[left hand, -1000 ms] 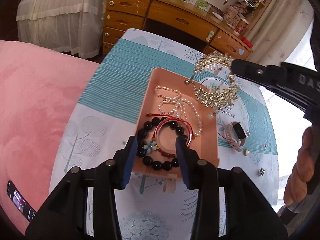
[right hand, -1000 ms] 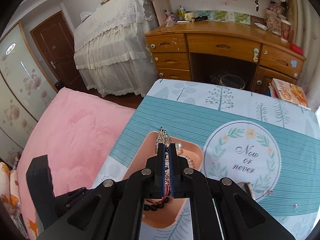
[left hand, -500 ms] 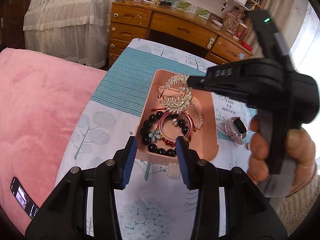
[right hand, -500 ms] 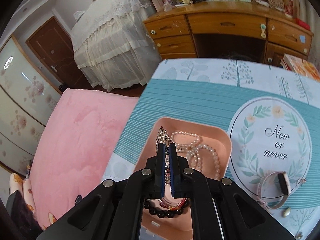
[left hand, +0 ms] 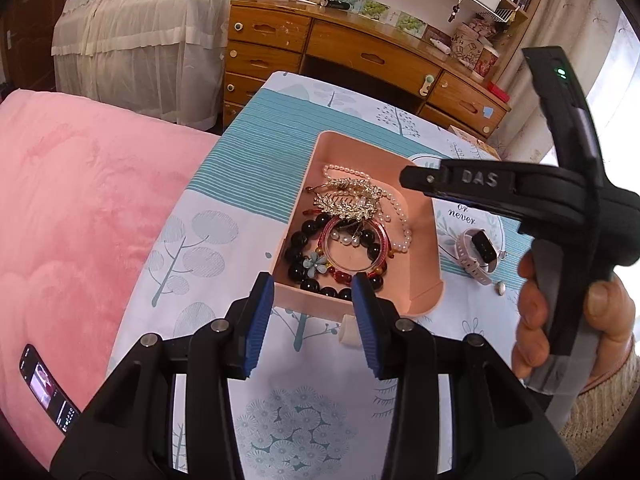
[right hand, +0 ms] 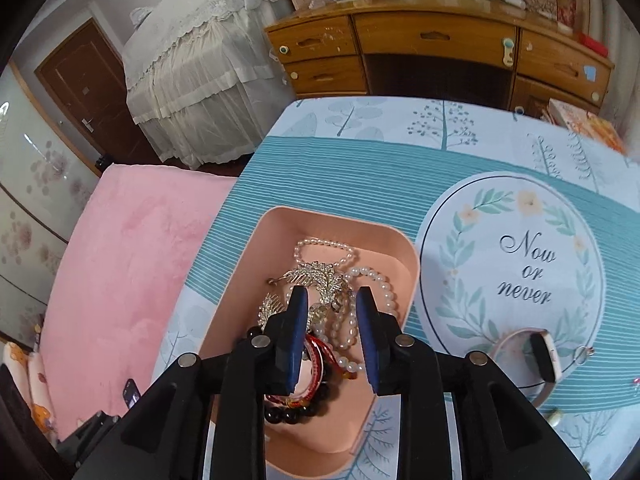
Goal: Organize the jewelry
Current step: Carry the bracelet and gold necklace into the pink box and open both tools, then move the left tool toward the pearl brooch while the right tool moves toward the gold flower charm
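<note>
Right gripper [right hand: 333,330] above pink tray [right hand: 248,264], jaws apart, nothing between them. Left gripper [left hand: 314,318] wide, empty, at tray's near rim [left hand: 316,300]. Gold leaf ornament [left hand: 348,198] lies inside tray atop pearl necklace [left hand: 396,216], black bead bracelet [left hand: 296,248] and red bangle [left hand: 352,244]. Watch [left hand: 478,250] on tablecloth [left hand: 248,160] just right of tray, small bits near it. Bare cloth beyond tray's far edge; pink blanket [left hand: 80,208] borders table left.

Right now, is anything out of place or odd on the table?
Yes. A watch and a few small pieces, one beside it, lie on the cloth outside the tray. Inside, the silver piece sprawls over the pearls and bracelets, heaped rather than sorted.
</note>
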{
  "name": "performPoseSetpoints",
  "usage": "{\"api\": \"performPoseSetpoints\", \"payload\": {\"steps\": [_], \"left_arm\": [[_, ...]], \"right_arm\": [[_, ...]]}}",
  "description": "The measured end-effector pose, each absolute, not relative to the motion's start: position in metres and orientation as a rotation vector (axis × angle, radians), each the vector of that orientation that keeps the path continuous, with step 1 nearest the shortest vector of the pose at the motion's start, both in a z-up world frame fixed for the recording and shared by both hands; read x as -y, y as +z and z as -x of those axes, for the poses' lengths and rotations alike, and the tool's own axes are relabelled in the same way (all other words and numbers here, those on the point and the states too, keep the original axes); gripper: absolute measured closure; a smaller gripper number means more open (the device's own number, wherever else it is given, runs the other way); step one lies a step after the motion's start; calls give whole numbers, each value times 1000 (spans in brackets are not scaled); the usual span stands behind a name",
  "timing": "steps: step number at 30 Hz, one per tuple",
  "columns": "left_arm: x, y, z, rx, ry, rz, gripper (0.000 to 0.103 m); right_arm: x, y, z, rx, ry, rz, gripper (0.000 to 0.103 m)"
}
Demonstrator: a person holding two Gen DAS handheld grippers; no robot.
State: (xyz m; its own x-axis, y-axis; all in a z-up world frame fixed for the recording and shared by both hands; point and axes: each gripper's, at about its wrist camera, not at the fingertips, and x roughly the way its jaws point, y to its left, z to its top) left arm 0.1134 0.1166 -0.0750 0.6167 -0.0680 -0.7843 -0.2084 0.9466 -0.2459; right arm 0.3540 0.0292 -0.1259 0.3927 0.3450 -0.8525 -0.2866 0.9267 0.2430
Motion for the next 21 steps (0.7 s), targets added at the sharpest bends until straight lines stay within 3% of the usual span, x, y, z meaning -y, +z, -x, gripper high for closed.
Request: {"api": "performPoseSetpoints", "payload": {"steps": [21], "left_arm": [[-83,-64,-87,-897,68,267,66]], "right_arm": [[42,-103,-257,-1044,385,-18,78]]}}
